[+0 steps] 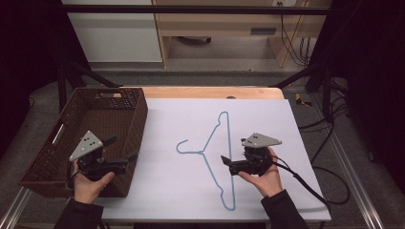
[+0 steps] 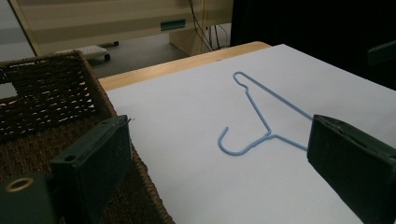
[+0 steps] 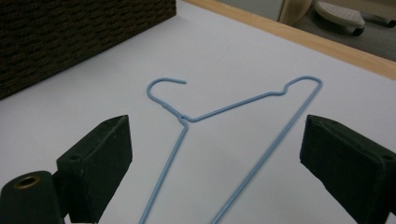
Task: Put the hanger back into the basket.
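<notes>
at the left of the high view a dark woven basket sits on the table's left edge, its near corner hanging past the white sheet that covers most of the table. the left tool is held in a hand over the basket's near right corner, its jaws spread wide with nothing between them; in the left gripper view they stand far apart at the lower left and lower right of the frame.

in the middle of the sheet lies a light blue wire hanger, flat, its hook curling toward the basket and its long bar running from the upper middle to the lower middle of the frame.

just right of the hanger, the right tool is held in the other hand, its tips close over the long bar; its jaws are spread, and in the right gripper view the hanger lies between them on the sheet, ungripped.

a bare wooden strip of table shows at the upper edge. beyond it are pale cabinets, a grey floor and cables; black frames darken both upper corners. the hanger's lower end is cut off in the right gripper view.
</notes>
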{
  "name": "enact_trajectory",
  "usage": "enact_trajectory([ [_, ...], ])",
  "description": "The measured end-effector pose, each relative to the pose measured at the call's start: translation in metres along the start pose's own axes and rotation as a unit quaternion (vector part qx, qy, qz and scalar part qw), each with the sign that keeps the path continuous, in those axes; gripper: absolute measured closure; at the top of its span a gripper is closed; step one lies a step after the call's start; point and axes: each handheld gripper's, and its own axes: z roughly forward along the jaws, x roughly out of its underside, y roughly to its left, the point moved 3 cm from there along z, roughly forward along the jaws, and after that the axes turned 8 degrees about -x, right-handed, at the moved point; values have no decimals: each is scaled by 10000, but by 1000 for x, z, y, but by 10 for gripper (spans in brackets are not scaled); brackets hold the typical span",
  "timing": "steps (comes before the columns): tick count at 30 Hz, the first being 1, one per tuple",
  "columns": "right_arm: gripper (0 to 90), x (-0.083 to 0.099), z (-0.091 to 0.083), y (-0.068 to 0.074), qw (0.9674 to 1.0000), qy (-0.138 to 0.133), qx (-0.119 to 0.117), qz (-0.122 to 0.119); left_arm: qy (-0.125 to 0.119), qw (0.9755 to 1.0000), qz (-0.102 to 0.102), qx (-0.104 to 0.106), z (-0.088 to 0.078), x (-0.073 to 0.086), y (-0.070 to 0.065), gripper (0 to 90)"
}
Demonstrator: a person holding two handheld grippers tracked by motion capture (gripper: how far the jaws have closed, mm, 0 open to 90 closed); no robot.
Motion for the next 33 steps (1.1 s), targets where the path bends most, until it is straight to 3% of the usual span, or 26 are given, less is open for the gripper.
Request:
enact_trajectory([
  [6,124,1,18,10,9995,278,-76,-93,-13,10000,-5,14,0,0,-1,63],
  [17,182,-1,45,14,9981,601,-102,65,-19,10000,7,9,-1,-1,-1,63],
  [25,248,11,75,16,9947,1021,-60,146,-16,10000,37,7,-1,-1,-1,63],
  [33,303,19,91,19,9913,1317,-10,72,-20,10000,57,2,-1,-1,-2,64],
])
